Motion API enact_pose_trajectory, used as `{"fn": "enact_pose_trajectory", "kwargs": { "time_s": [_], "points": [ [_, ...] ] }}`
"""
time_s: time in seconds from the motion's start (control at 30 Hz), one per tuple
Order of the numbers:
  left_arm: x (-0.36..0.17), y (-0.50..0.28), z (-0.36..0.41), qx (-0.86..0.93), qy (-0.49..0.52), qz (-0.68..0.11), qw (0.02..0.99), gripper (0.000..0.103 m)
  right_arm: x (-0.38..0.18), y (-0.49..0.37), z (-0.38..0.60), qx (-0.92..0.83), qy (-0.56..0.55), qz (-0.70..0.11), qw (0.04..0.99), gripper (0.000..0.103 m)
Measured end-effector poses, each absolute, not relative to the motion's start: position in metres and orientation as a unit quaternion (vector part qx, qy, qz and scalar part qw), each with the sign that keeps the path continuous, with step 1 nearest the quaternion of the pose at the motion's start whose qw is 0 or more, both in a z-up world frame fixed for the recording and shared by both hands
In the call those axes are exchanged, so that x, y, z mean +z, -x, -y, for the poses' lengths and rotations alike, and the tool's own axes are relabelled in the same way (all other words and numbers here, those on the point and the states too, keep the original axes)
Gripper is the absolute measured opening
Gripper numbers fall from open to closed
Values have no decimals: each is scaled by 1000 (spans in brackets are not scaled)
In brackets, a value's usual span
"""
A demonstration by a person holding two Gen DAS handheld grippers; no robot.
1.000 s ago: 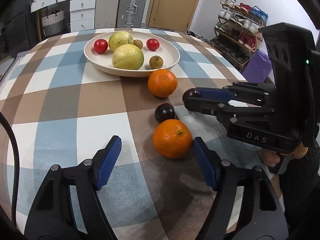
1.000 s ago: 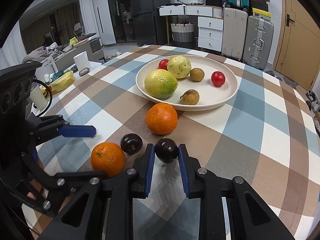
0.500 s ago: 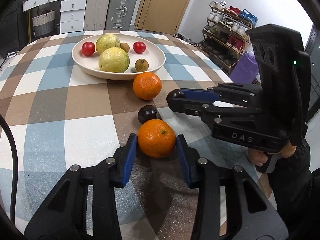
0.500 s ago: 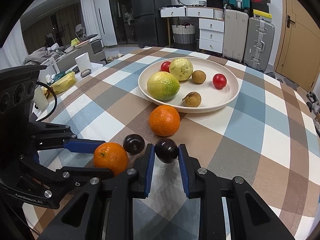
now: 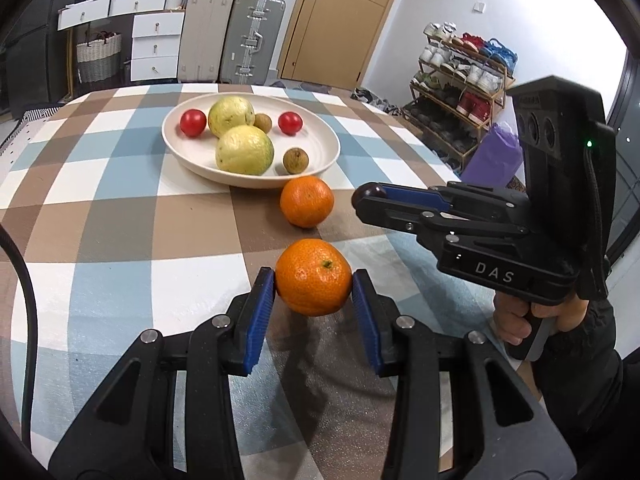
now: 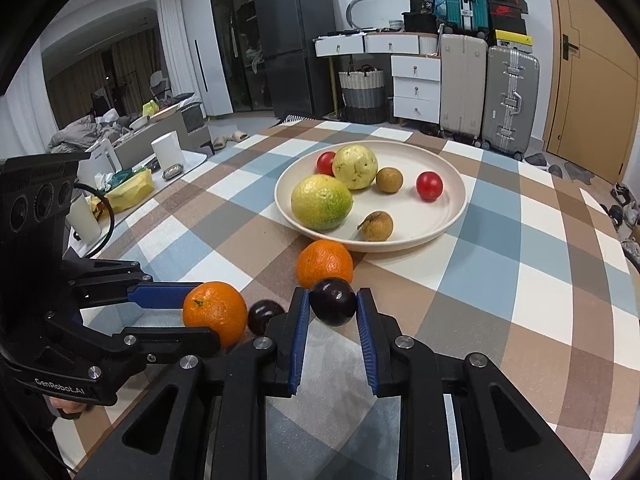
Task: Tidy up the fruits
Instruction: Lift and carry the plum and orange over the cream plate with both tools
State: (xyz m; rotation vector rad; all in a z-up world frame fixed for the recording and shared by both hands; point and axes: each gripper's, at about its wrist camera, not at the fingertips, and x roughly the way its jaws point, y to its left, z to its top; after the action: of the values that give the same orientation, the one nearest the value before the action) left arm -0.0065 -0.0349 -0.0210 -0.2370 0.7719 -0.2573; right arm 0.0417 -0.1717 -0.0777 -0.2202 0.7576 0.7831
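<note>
1. On the checked tabletop [image 5: 120,216], the left gripper [image 5: 313,292] pinches an orange [image 5: 313,277] between its blue pads, one pad against each side of the fruit.
2. Right gripper [image 6: 333,308]: pressed onto a dark plum [image 6: 333,306], held at its fingertips.
3. A second dark plum [image 6: 264,316] lies between the held orange and the held plum; whether it touches either cannot be told.
4. A second orange [image 5: 307,201] rests on the cloth just beside the near rim of the cream plate [image 5: 320,160].
5. Plate contents: two large yellow-green fruits [image 5: 244,149], two small red fruits [image 5: 193,122] and two small brown fruits [image 5: 295,161].
6. Beyond the tabletop stand suitcases [image 5: 252,36], white drawers [image 5: 156,46] and a shoe rack [image 5: 460,80].
</note>
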Motion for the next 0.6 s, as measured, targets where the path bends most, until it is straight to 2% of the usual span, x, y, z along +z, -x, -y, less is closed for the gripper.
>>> {"fn": "enact_pose_trajectory", "kwargs": {
  "time_s": [0.6],
  "points": [
    [-8, -6, 14, -70, 113, -347, 928, 37, -68, -63, 193, 337, 37, -352, 872, 25]
  ]
}}
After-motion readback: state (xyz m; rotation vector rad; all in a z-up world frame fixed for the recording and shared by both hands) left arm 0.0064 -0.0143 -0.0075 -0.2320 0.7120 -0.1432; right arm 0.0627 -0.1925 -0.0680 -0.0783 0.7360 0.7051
